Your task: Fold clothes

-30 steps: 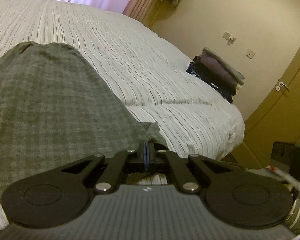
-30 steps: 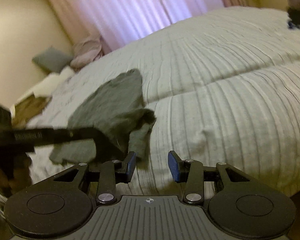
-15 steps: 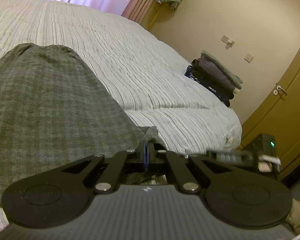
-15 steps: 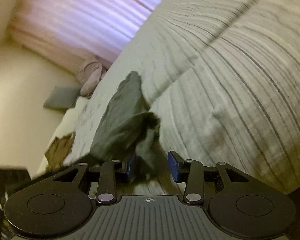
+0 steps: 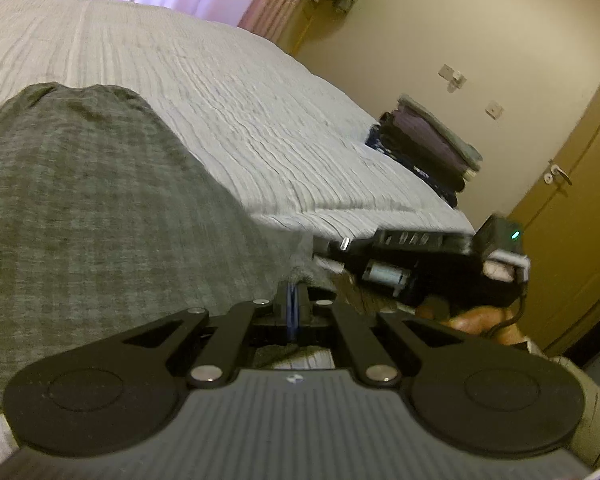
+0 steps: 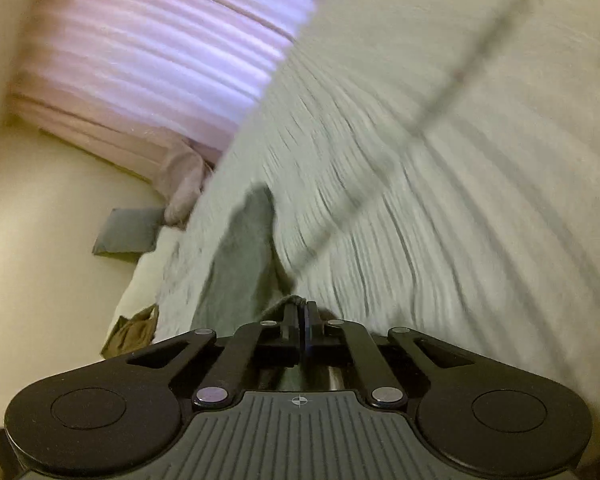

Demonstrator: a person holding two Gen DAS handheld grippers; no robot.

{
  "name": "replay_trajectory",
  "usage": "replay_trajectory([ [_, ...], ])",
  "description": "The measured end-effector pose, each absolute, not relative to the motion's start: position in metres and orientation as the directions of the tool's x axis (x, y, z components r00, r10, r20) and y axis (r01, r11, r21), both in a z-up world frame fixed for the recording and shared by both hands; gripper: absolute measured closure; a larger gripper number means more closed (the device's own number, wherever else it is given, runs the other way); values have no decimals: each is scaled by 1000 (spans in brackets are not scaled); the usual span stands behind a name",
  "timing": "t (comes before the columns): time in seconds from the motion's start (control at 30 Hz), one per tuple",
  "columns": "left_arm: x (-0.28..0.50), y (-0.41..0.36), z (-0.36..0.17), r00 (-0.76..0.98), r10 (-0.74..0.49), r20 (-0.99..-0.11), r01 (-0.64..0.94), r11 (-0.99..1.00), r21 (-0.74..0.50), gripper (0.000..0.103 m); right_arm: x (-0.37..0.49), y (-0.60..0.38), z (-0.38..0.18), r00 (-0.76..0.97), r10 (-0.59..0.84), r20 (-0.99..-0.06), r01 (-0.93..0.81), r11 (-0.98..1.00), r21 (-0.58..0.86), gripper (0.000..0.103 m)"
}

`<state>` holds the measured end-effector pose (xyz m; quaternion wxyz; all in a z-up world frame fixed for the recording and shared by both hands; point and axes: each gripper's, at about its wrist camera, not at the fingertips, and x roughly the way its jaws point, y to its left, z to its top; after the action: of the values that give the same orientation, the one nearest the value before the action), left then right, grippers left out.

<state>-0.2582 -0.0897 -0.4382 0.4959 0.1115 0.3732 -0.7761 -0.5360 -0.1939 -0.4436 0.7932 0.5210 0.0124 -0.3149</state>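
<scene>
While the left hand-held gripper [image 5: 293, 300] pinches the green garment's [image 5: 84, 208] edge on the bed [image 5: 228, 92], the right hand-held gripper [image 6: 302, 314] has just clamped shut on it beside.

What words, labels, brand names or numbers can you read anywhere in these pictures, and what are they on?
No text can be read in either view.
Right gripper: pale raised marks on its side in the left wrist view, too blurred to read.
Left gripper: a small pale emblem on its body, a symbol, not letters.
Stack of folded clothes: pale specks on the bottom dark garment, too small to tell.
</scene>
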Motion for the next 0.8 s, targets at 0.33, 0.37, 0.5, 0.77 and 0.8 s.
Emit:
replay_trajectory([
  [0.33,-278,-97,-453,-498,-648,-577,854,-252,-455,103,-570,-186,-442,784,-465,-411,552,221,804,79],
  [0.37,-274,-96,-452,-499,-653,-570,852,-248,-461,103,-572,-178,-441,798,-450,-401,537,229,812,65],
  [0.5,-268,-95,-446,-487,-666,-565,856,-237,-459,103,-570,-152,-457,841,-373,-391,480,184,858,64],
  [0.77,-271,-95,-444,-483,-669,-565,859,-236,-455,103,-558,-169,-474,872,-348,-343,393,81,916,100],
  [0.8,-272,-95,-445,-482,-668,-567,860,-238,-452,103,-558,-170,-472,866,-358,-349,406,94,909,101],
])
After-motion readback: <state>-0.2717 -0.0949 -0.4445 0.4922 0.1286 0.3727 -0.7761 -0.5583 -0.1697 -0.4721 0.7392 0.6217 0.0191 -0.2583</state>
